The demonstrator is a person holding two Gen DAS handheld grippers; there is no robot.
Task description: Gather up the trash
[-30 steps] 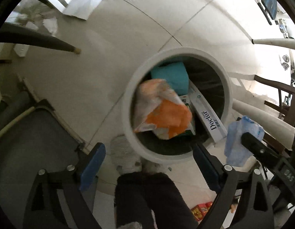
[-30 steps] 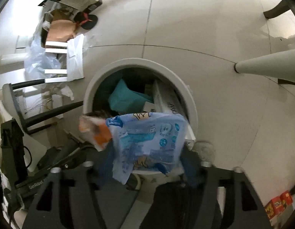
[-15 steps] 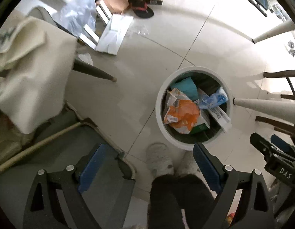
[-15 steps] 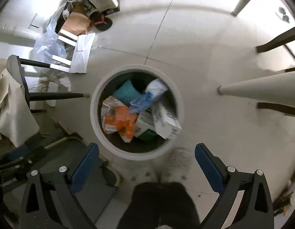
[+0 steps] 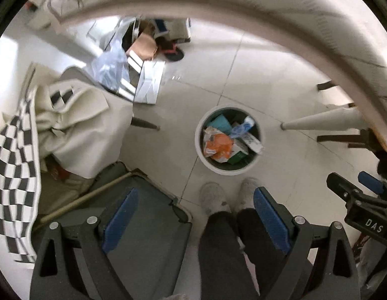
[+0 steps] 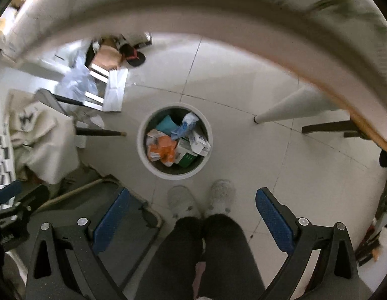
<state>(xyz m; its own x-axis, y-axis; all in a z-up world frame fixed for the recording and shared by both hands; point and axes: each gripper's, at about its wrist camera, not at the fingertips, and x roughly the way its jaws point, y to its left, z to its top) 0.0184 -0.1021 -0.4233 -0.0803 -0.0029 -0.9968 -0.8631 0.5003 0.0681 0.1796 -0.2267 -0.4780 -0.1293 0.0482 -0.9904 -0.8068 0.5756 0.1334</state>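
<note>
A round white trash bin (image 5: 200, 150) (image 6: 141, 150) stands on the tiled floor far below both grippers. It holds an orange wrapper (image 5: 218, 146) (image 6: 163, 150), a blue-and-white plastic packet (image 5: 242, 128) (image 6: 186, 125), a teal item (image 5: 219, 122) (image 6: 166, 123) and white cartons (image 5: 252, 141) (image 6: 199, 141). My left gripper (image 5: 194, 218) is open and empty, high above the floor. My right gripper (image 6: 193, 218) is open and empty too. The right gripper also shows at the right edge of the left wrist view (image 5: 353, 195).
A table edge (image 5: 243, 7) (image 6: 218, 22) arcs across the top of both views, with its white leg (image 5: 318, 121) (image 6: 288, 107). A chair draped with cream cloth (image 5: 88, 122) (image 6: 40, 140) stands left. The person's legs and slippers (image 5: 213, 197) (image 6: 221, 195) are below. Clutter (image 5: 143, 57) lies at the back.
Both grippers have risen well above the bin, up to table height. The orange wrapper and blue packet, dropped earlier, lie in the bin. Both grippers stay open.
</note>
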